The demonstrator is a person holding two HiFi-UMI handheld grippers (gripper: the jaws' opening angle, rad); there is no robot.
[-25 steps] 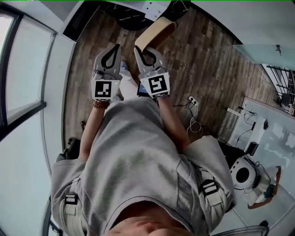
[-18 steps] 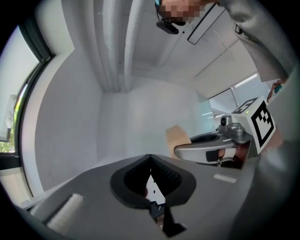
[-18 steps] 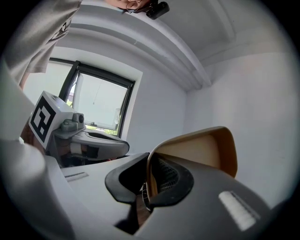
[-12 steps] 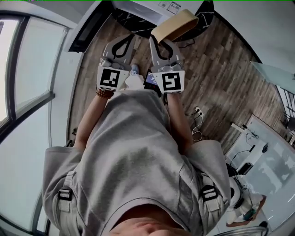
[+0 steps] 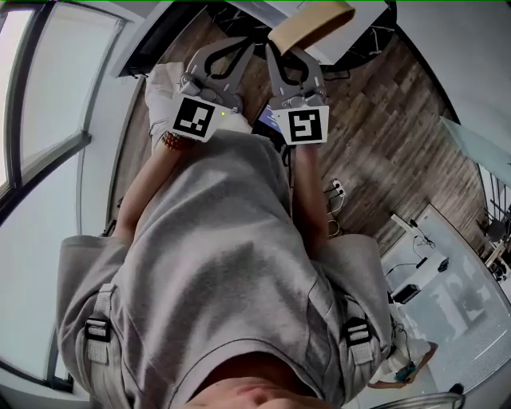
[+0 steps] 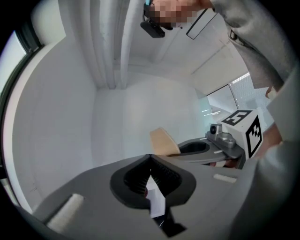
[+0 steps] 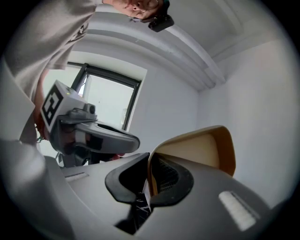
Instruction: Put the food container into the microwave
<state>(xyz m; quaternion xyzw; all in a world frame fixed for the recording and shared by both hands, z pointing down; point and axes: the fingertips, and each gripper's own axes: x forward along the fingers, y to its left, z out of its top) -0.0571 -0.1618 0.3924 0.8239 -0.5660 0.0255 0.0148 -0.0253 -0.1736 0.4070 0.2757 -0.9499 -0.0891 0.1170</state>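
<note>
Wood-plank flooring [image 5: 383, 112] is spreading under us, with a tall window [image 5: 48, 120] on our left. Our grey shirt [image 5: 231, 264] is filling most of the head view. We are holding both tools out in front, side by side. Our right gripper [image 5: 281, 49] is clamping the thin wall of the tan food container [image 5: 310, 20], which is sticking up past the jaws. Our left gripper [image 5: 246, 44] is pinched closed on nothing. We are not making out the microwave in any view; it is probably ahead. For this carry we are wanting a firm squeeze, since an edge pinch could let the container swing. We are also wanting the left gripper free for the door.
</note>
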